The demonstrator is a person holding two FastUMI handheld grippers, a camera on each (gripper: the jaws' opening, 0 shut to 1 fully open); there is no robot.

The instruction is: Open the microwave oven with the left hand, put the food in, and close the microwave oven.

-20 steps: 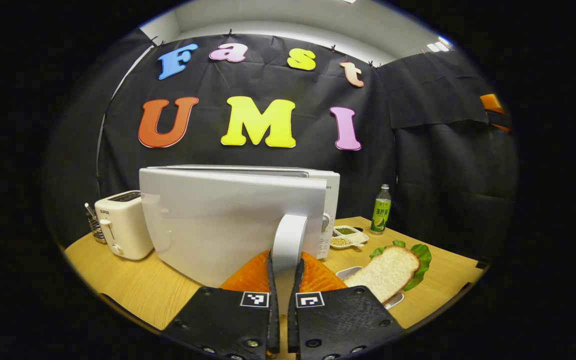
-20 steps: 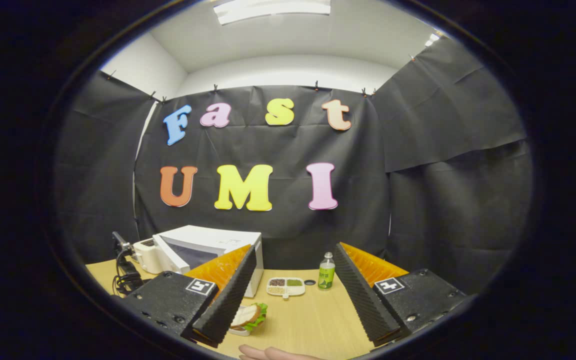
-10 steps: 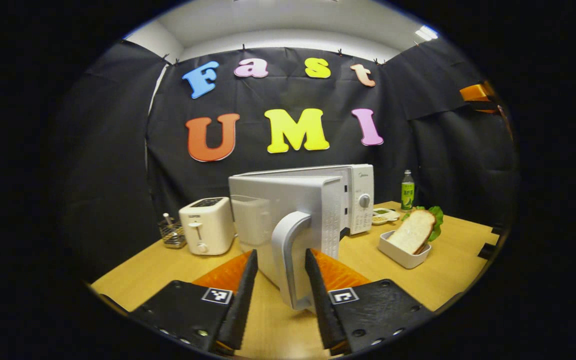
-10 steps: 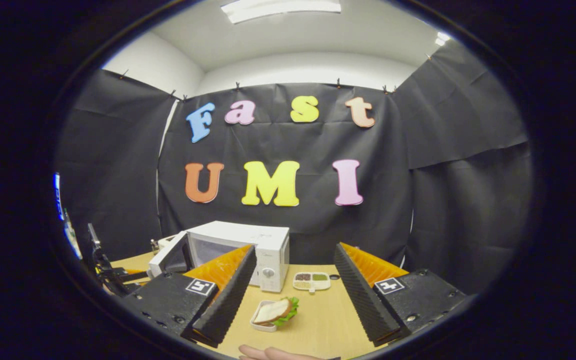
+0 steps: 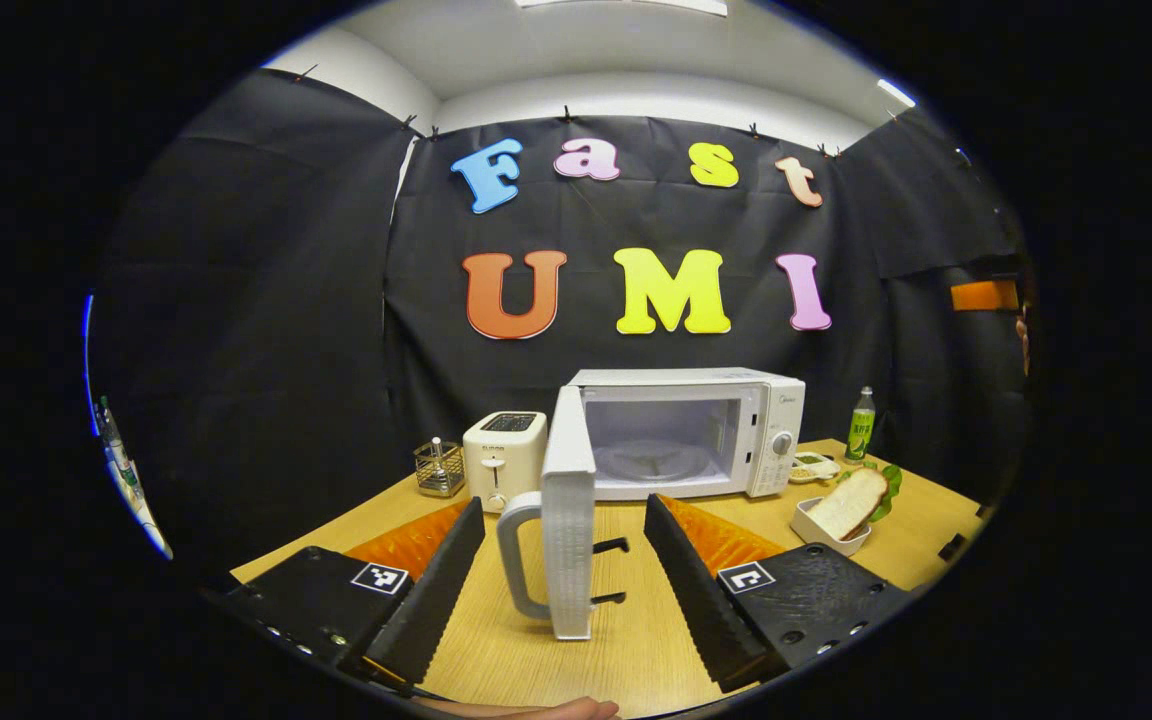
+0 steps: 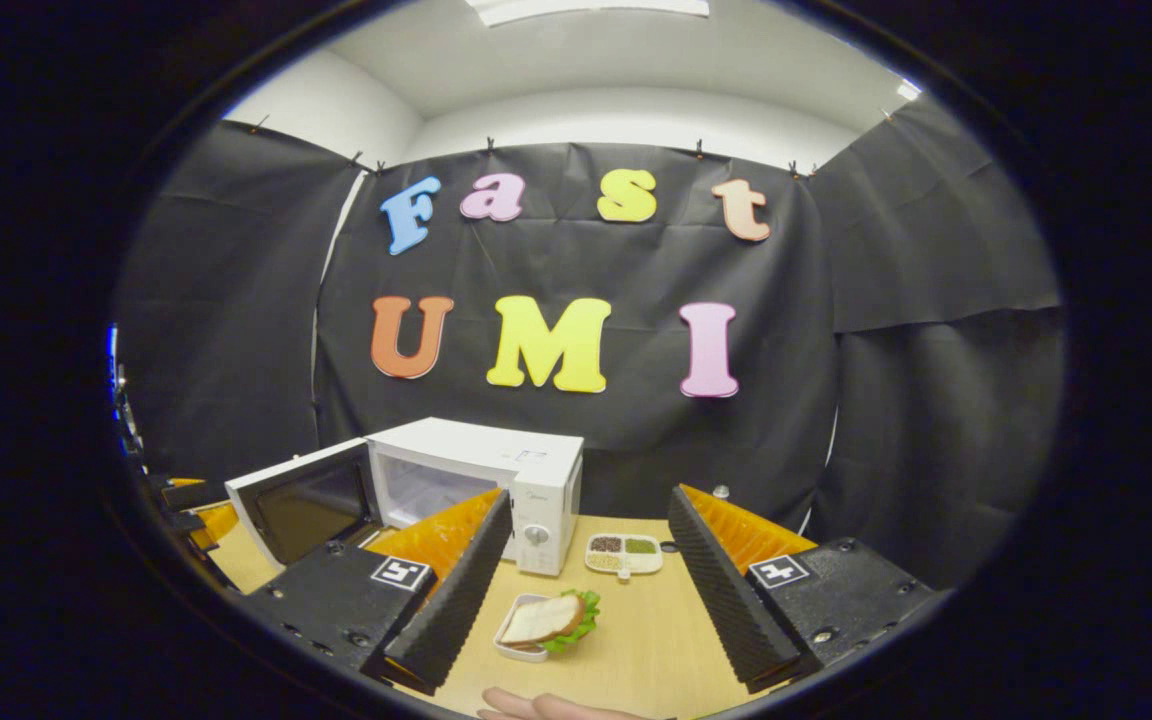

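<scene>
The table [image 5: 636, 650] carries the microwave oven [image 5: 686, 432] at 12 o'clock, its door [image 5: 570, 520] swung open edge-on. The left gripper [image 5: 564, 575] stands wide around the door, apparently untouching. The right gripper [image 6: 586, 580] gapes wide, empty. The sandwich dish [image 6: 544, 626] lies at 6 o'clock from the oven.

**Wooden table and its load**

A light wooden table [image 5: 626, 640] carries a white microwave [image 5: 736, 420] at the back, its door [image 5: 570, 520] swung open. Left of it stand a toaster [image 5: 504, 455] and a wire basket [image 5: 438, 468]. To the right sit a sectioned dish [image 6: 622, 553], a green bottle [image 5: 861, 424] and a white tray with a sandwich [image 6: 546, 625].
</scene>
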